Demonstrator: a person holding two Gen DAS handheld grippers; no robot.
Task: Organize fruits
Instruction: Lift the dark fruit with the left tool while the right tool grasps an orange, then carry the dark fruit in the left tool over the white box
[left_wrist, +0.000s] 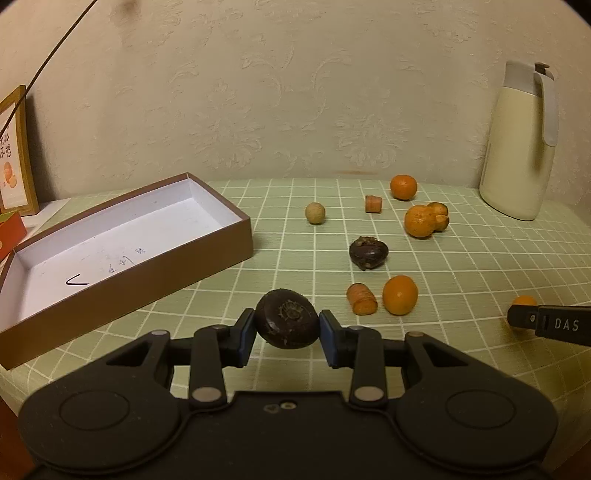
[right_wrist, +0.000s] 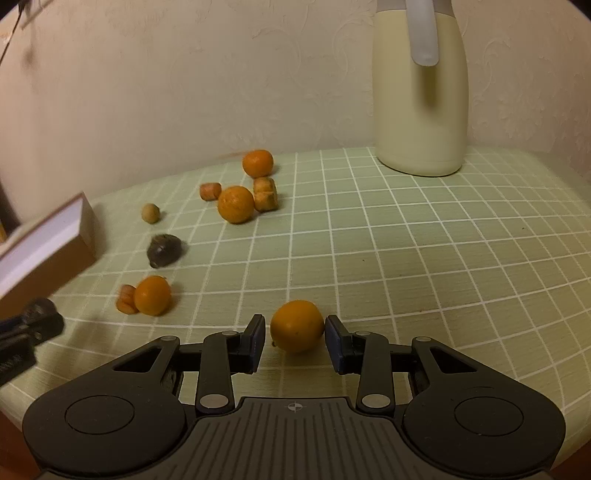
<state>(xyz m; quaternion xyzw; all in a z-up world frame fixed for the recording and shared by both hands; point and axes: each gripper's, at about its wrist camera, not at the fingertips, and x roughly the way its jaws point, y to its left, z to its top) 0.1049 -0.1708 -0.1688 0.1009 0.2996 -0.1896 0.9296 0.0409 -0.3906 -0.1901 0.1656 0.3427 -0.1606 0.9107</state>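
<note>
The desk (left_wrist: 461, 266), under a green checked cloth, carries a cream thermos jug (left_wrist: 521, 147) at the back right and an open brown box (left_wrist: 122, 243) with a white, bare floor on the left. Scattered between them lie several oranges, among them one near the front (left_wrist: 400, 294), a second dark fruit (left_wrist: 368, 252), two carrot pieces and a small tan ball (left_wrist: 315, 213). The left tongs (left_wrist: 287, 325) are clamped on a dark round fruit (left_wrist: 287, 323), which looks lifted clear of the cloth, just right of the box's near wall. The right tongs (right_wrist: 295, 332) stand wide around an orange (right_wrist: 297, 325) that rests on the desk, the right pad touching or nearly so, the left with a gap; no grip yet. The step in hand seems to be the first deposit: carrying the dark fruit leftward over the box wall and letting go inside. Next, the right tongs need to narrow squarely on the orange before lifting, since a round fruit could roll from a lopsided pinch.
</note>
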